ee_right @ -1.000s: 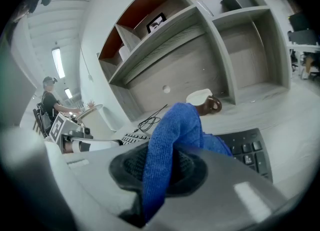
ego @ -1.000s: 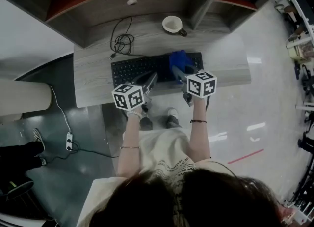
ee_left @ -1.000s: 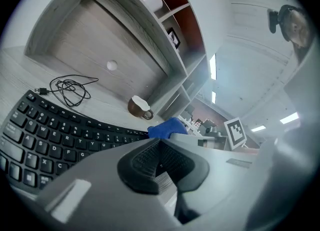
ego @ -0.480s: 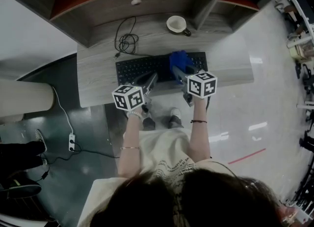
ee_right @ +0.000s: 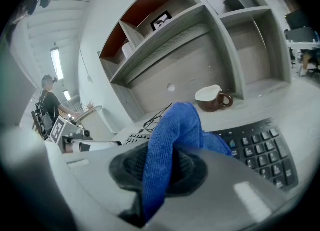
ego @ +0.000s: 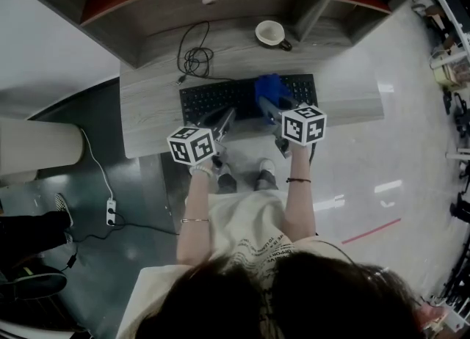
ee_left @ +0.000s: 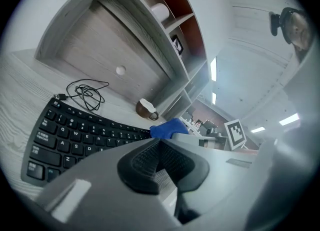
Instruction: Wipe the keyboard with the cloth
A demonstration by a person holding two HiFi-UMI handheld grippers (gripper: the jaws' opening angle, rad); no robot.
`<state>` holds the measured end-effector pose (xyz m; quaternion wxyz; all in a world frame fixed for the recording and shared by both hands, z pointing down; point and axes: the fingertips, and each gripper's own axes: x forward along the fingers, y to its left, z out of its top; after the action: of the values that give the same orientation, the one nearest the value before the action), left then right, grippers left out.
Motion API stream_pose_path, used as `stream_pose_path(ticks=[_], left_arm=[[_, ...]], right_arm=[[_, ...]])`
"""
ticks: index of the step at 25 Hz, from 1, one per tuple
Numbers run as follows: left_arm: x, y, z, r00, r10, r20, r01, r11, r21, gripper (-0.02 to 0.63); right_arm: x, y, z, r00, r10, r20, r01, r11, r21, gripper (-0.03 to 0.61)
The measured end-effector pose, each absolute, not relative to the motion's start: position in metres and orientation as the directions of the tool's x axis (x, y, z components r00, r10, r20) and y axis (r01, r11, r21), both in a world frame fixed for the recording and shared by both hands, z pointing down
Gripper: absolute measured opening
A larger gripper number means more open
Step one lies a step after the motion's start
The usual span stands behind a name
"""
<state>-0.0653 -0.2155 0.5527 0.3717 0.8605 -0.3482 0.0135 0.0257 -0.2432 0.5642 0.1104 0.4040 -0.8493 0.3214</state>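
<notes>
**R gripper point(ee_right: 160, 167) clamped on cloth point(ee_right: 172, 125), cloth on kbd point(ego: 220, 99)**

Blue cloth pinched betw. R jaws, loose end draped on kbd's right-centre keys. L gripper point(ee_left: 159, 157) jaws together, nothing in them, near kbd front edge.
Handling: cloth soft, light, limp, prob. bunches when dragged; hold at a fold, as now. Kbd looks thin, may slide, so L could steady it.
Surroundings: coiled cable point(ego: 193, 59) behind kbd left, mug point(ego: 269, 34) further back, well apart. Neither blocks strokes
</notes>
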Motion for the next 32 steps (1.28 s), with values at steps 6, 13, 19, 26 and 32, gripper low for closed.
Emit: stream_pose_path(ticks=[6,13,19,26,32], left_arm=[[-0.076,-0.214,0.552,0.76,-0.586,0.282,-0.607,-0.484,0.63,-0.003],[-0.092,-0.21,0.555,0.76,-0.585,0.285,-0.608,-0.483,0.63,-0.003],[-0.106,-0.206,0.556,0.759,-0.583,0.29,-0.61,-0.481,0.629,-0.003],[-0.119,-0.204,0.556,0.757,-0.586,0.29,-0.612,-0.48,0.628,-0.003],[-0.133,-0.203,0.556,0.75,-0.595,0.289,-0.618,-0.475,0.626,-0.003]], right_arm=[[0.014,-0.243,0.56,-0.654,-0.626,0.424,-0.749,0.459,-0.477,0.052],[0.002,-0.241,0.561,-0.647,-0.636,0.42,-0.754,0.45,-0.479,0.052],[-0.009,-0.24,0.56,-0.643,-0.646,0.412,-0.755,0.443,-0.484,0.052],[-0.019,-0.239,0.56,-0.639,-0.65,0.411,-0.757,0.439,-0.483,0.052],[-0.032,-0.24,0.56,-0.641,-0.65,0.409,-0.756,0.442,-0.482,0.052]])
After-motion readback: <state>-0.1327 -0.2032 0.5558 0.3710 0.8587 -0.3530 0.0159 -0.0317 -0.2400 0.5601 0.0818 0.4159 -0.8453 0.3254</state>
